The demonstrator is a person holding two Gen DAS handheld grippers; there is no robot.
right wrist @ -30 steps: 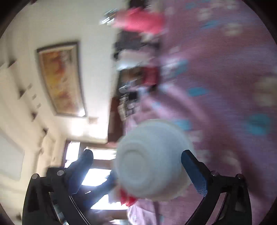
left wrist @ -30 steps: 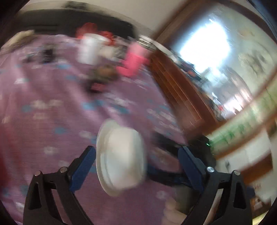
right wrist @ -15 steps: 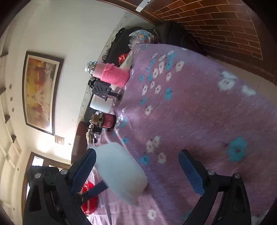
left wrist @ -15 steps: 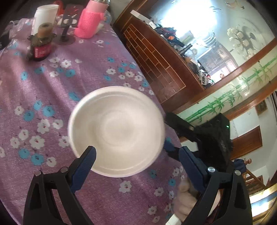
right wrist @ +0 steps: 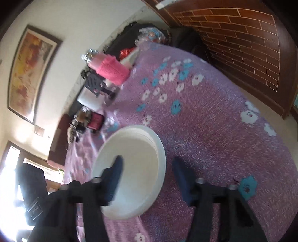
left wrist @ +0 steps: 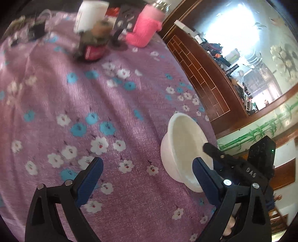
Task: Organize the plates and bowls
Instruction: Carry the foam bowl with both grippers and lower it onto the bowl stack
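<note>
A white bowl (left wrist: 183,147) rests on the purple flowered tablecloth (left wrist: 104,111) near its right edge. My left gripper (left wrist: 147,175) is open and empty, with the bowl just past its right finger. In the right wrist view the bowl (right wrist: 134,178) lies between the fingers of my right gripper (right wrist: 149,176). Its jaws straddle the bowl's rim, one finger inside the bowl and one outside, with a gap still showing. The right gripper also shows in the left wrist view (left wrist: 219,154), reaching into the bowl.
At the table's far end stand a pink sleeved bottle (left wrist: 147,28), a white cup (left wrist: 89,16), a dark jar with a red label (left wrist: 93,44) and a black stand (left wrist: 121,24). A brown brick-pattern wooden counter (left wrist: 204,74) runs along the right.
The bowl has moved from in front of my left gripper, where it was held up, down onto the cloth at the right. My right gripper has narrowed around its rim.
</note>
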